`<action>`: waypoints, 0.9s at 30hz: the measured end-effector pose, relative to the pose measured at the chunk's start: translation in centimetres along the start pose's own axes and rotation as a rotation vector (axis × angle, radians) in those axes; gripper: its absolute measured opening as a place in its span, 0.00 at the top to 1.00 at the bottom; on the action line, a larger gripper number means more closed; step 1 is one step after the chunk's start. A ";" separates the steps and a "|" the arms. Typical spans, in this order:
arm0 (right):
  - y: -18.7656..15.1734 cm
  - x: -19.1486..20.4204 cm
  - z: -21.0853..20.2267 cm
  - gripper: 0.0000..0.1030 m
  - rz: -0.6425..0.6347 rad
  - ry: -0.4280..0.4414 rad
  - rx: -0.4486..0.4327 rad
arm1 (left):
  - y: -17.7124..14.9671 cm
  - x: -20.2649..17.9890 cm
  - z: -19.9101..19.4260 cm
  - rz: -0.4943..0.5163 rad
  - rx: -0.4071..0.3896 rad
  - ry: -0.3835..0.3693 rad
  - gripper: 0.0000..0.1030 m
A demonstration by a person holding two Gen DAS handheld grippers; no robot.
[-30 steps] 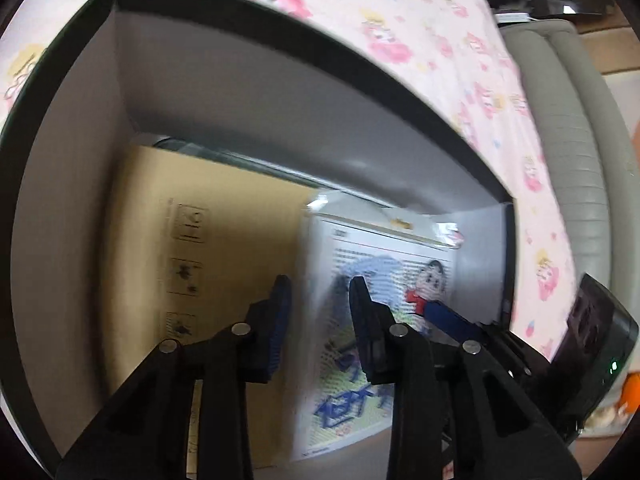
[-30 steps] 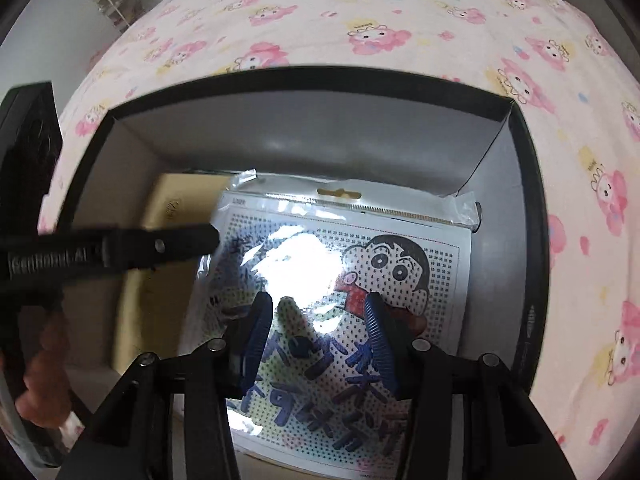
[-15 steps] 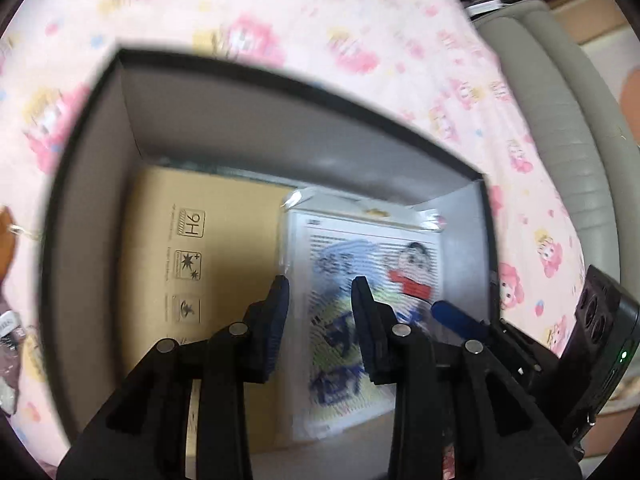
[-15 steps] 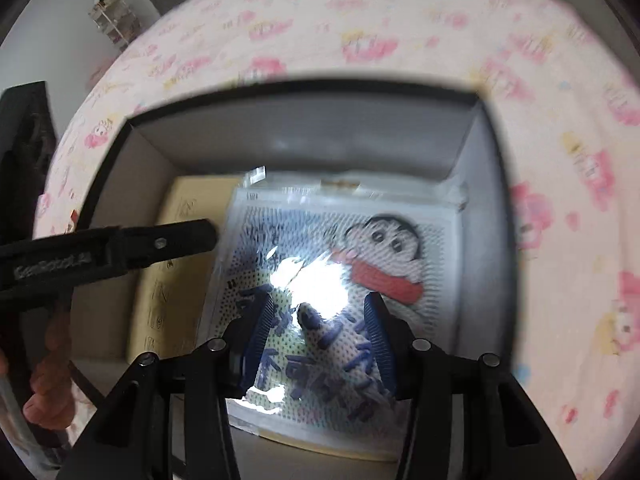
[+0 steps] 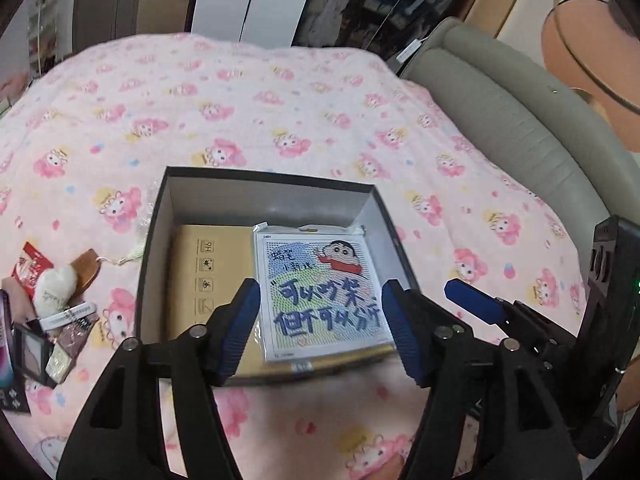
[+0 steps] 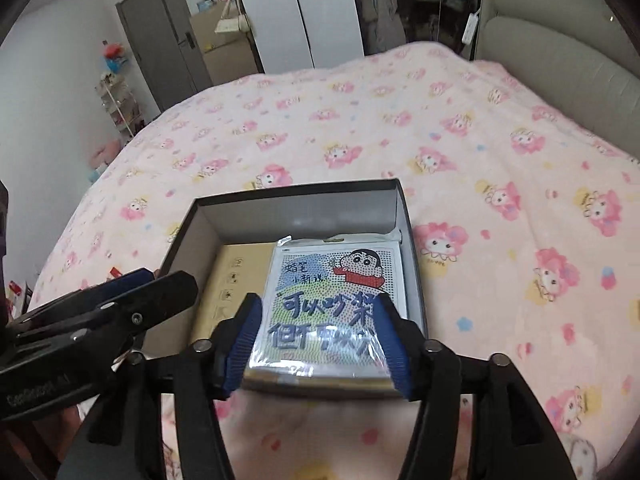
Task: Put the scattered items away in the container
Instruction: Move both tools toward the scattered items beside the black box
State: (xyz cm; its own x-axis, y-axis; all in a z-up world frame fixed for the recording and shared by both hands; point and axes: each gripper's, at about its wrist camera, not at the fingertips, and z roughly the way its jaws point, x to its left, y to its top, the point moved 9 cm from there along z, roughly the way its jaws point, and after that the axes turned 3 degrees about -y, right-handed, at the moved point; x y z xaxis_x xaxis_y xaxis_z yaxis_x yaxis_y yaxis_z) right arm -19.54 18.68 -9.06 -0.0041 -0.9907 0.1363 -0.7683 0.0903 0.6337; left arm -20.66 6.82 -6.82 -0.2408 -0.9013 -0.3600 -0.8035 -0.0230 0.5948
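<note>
Grippers hung spread and empty above a pink cartoon-print bedspread, pulled back from the box they had been buried in a second earlier. Nearest the lens, the left gripper stood with its blue-padded jaws wide apart and nothing between them; a second before, those jaws had been much closer together, low inside the box. The right gripper was likewise parted and holding nothing, raised above the near wall. Just beyond the fingertips sat the dark open-topped box, resting on the bedspread. Inside it, a bagged bead-art kit printed with a cartoon boy lay flat on the right, overlapping a tan cardboard carton on the left. The kit looked released and settled, so that placement appeared finished. Left of the box, apart from it, a cluster of scattered items waited on the bedspread: a white fluffy ball, a red snack packet, a brown wooden piece and several small packets. Judging by that pile, the tidying was only partly done, and the left gripper seemed best placed to reach it next. Farther off rose a grey padded headboard, and beyond the bed a wardrobe and a dark door.
</note>
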 end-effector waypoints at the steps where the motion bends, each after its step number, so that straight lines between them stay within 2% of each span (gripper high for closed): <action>1: -0.2 0.2 -0.9 0.45 -0.004 -0.003 -0.013 | 0.2 -0.6 0.2 0.013 -0.014 0.008 0.37; 3: -0.5 0.7 -1.6 0.45 -0.012 -0.003 -0.032 | 0.8 -1.6 0.9 0.034 -0.040 0.018 0.37; 8: -1.8 1.5 -4.7 0.43 -0.018 -0.020 -0.073 | -0.6 -1.1 -3.0 0.050 -0.094 0.048 0.37; 11: -2.5 2.2 -5.9 0.43 -0.016 0.009 -0.064 | -1.2 -0.9 -4.0 0.022 -0.108 0.021 0.37; 14: -2.7 3.1 -7.7 0.43 -0.059 -0.033 -0.108 | -1.3 -0.6 -5.1 0.039 -0.113 0.033 0.37; 19: -2.4 5.0 -9.4 0.43 -0.092 0.013 -0.140 | -1.0 0.7 -8.1 0.025 -0.171 0.050 0.37; 27: -1.8 8.8 -10.7 0.43 -0.136 0.076 -0.156 | -1.5 4.0 -12.3 -0.020 -0.243 0.143 0.37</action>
State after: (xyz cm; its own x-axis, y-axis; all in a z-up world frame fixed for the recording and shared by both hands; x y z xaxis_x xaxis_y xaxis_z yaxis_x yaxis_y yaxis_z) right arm -11.37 10.93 -0.89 0.1456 -0.9848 0.0947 -0.6504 -0.0232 0.7593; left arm -13.73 -2.05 -0.28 -0.1335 -0.9510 -0.2788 -0.6493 -0.1286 0.7496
